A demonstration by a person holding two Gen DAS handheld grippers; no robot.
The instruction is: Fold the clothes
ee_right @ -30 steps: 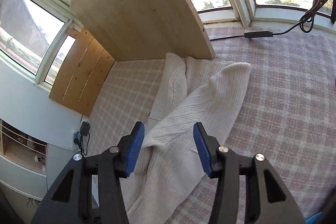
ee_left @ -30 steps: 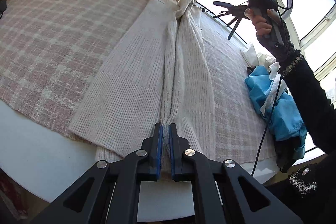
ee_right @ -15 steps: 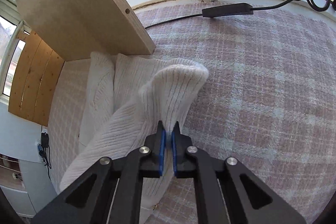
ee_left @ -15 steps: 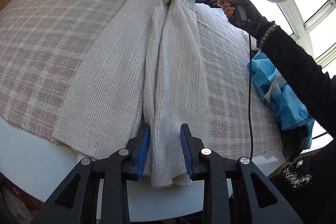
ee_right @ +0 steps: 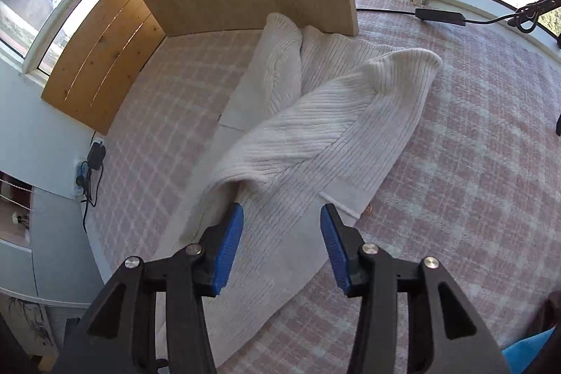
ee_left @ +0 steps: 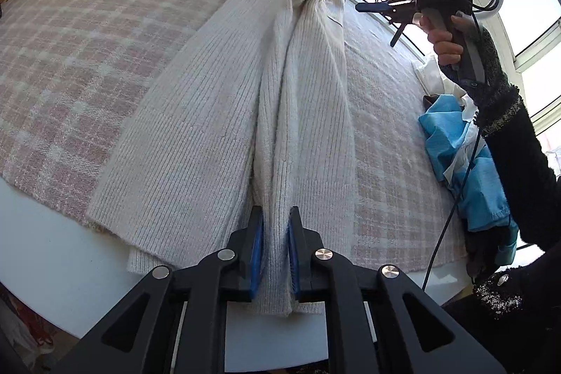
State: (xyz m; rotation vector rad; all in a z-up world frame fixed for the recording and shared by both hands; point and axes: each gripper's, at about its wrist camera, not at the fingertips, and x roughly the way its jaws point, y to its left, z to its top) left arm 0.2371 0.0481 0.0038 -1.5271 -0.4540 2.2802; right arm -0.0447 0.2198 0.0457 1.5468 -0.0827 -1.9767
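The right hand (ee_left: 452,37) holds the right gripper (ee_right: 280,244) raised at 2 o'clock, jaws wide, empty. The left gripper (ee_left: 275,251), parted, straddles the sweater (ee_left: 217,128) fold.

- a white table (ee_left: 63,233), round-edged, shows bare below the left fingers.
- a pink plaid cloth (ee_left: 87,34) covers most of it, spreading ahead of both pairs of fingers.
- a cream ribbed sweater (ee_left: 196,135) lies lengthwise on the cloth, its hem overhanging the cloth edge onto bare table.
- a blue garment (ee_left: 470,177) lies bunched at the cloth's right edge.
- a black cable (ee_right: 438,17) runs along the far edge, ahead-right of the right fingers.
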